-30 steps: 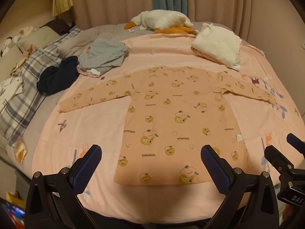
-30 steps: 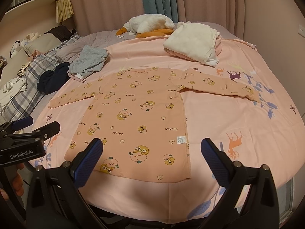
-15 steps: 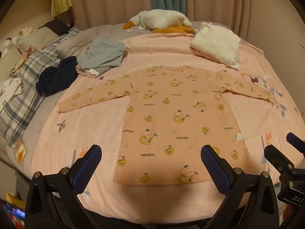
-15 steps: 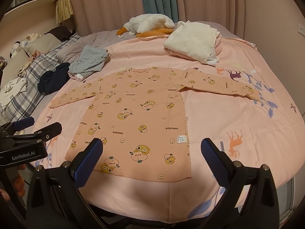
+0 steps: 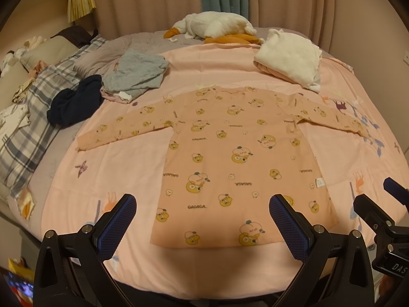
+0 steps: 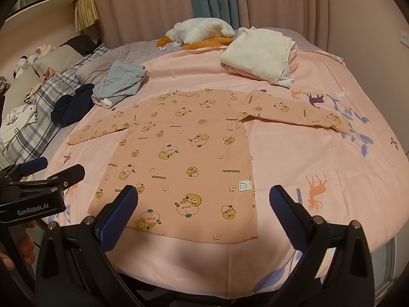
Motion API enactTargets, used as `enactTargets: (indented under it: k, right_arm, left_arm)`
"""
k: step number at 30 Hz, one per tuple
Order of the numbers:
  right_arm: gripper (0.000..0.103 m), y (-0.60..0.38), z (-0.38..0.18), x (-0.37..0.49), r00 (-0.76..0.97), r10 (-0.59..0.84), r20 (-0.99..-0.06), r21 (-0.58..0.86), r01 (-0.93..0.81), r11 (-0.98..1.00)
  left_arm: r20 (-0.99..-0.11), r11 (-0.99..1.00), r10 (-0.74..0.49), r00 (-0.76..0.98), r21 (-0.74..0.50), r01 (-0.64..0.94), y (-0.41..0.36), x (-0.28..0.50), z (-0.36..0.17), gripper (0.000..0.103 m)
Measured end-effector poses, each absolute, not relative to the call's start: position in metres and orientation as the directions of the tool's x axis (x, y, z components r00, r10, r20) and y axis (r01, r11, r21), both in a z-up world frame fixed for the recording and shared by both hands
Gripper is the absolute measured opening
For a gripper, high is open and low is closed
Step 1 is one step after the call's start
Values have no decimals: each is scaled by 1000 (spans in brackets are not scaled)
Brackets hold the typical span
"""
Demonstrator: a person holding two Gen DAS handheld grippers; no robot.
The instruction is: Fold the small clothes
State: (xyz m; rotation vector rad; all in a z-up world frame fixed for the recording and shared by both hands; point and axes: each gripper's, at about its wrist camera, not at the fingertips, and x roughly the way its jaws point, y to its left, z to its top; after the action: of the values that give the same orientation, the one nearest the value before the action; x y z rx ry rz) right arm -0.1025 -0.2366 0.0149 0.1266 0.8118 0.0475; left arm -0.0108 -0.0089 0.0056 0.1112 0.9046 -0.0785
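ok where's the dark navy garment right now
The crumpled dark navy garment lies at the left of both wrist views, on the grey bedding between the plaid blanket and the folded grey clothes.

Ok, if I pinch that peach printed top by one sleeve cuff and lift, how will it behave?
The peach printed top lies thin and flat on the pink sheet, so it will probably hang limp and trail. It looks light, so one gripper should manage. Pushing would likely bunch it rather than slide it.
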Motion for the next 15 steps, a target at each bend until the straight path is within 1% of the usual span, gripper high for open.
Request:
enactTargets:
  k: [15]
  right_arm:
    - [103,-238,15,-102,687,92,-721,134,8,991]
  left_arm:
    - [-793,990,-26,609,64,125,-12,-9,3,103]
